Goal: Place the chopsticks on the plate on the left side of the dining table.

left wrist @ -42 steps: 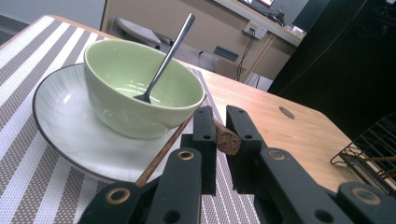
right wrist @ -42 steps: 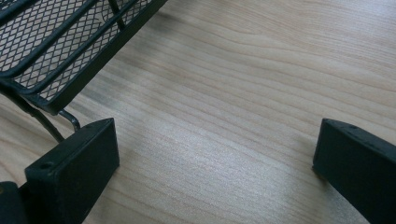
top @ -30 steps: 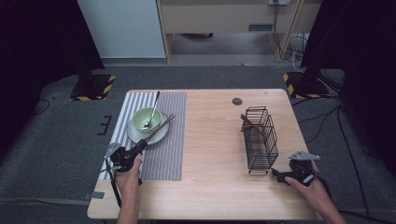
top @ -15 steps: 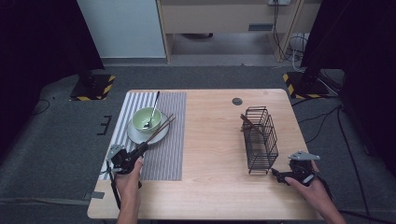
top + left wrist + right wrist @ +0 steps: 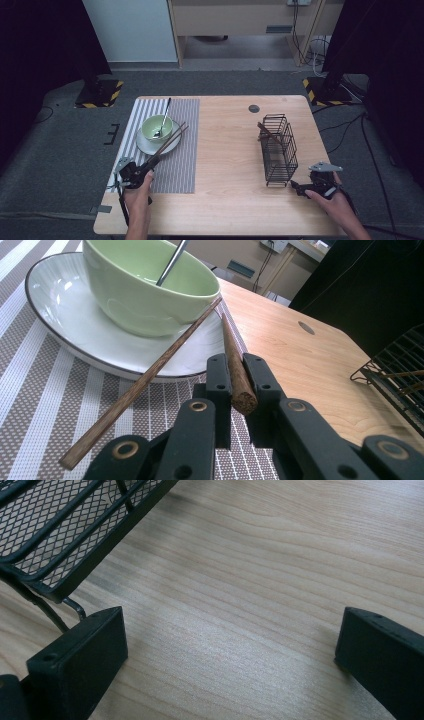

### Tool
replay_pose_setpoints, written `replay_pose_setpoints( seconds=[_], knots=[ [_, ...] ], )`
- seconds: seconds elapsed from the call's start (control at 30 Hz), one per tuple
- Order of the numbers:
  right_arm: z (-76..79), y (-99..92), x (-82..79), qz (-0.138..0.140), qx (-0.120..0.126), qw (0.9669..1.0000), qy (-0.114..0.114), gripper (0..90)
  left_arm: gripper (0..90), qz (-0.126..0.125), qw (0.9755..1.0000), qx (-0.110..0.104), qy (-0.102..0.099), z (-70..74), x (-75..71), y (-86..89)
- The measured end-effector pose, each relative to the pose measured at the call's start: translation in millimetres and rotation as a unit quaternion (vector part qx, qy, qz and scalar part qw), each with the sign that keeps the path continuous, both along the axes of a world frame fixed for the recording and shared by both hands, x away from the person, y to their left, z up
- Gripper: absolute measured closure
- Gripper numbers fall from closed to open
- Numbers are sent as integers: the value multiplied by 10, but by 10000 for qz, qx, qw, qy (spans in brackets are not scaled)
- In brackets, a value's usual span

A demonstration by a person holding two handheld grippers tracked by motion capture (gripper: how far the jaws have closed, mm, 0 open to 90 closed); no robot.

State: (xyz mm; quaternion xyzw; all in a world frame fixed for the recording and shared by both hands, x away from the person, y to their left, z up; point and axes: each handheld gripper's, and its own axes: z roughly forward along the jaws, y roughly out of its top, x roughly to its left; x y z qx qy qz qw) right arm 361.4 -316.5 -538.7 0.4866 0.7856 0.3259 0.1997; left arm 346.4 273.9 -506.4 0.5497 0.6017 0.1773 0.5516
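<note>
- The left gripper (image 5: 236, 377) has its two black jaws clamped on the blunt near end of a brown wooden chopstick (image 5: 235, 365); the cut end pokes out just past the pads toward the camera.
- In the high view the left gripper (image 5: 145, 170) sits over the near part of the striped placemat (image 5: 182, 150), with the person's left hand (image 5: 137, 197) behind it.
- The held chopstick runs away from the jaws up to the white plate (image 5: 60, 315), its far end meeting the rim beside the green bowl (image 5: 145, 295).
- A second chopstick (image 5: 140, 382) lies free beside it, its far tip against the bowl's side and its near end down on the placemat, to the left of the jaws in the left gripper view.
- The bowl stands on the plate, and a metal spoon (image 5: 170, 265) leans inside it with the handle sticking out over the rim.
- The plate rests on the placemat at the left of the wooden table (image 5: 225, 150).
- The right gripper (image 5: 230, 665) has its jaws spread wide with nothing but bare tabletop between them.
- In the high view the right gripper (image 5: 300, 189) rests low at the table's near right, in the person's right hand (image 5: 337, 202), just beside the near corner of the black wire rack (image 5: 277, 147).
- The rack stands upright, well apart from the bowl and plate; a brown stick-like piece (image 5: 265, 132) juts from its far end.
</note>
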Motion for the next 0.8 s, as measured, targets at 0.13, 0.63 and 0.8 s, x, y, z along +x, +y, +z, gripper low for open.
replay_pose_setpoints(
  seconds=[0.13, 0.63, 0.8],
  knots=[
    [0, 0, 0, -3, 0, 10000, 0, 4, 822, 6, 9998, -172, 106, -45, -31, 43],
    [0, -1, -2, 4, 1, 10000, 3, 4, 827, -168, 9989, -47, 433, -135, 0, 31],
    [0, 0, -4, 1, 6, 10000, 7, 4, 830, -203, 9979, 50, 607, -185, 17, -23]
  ],
)
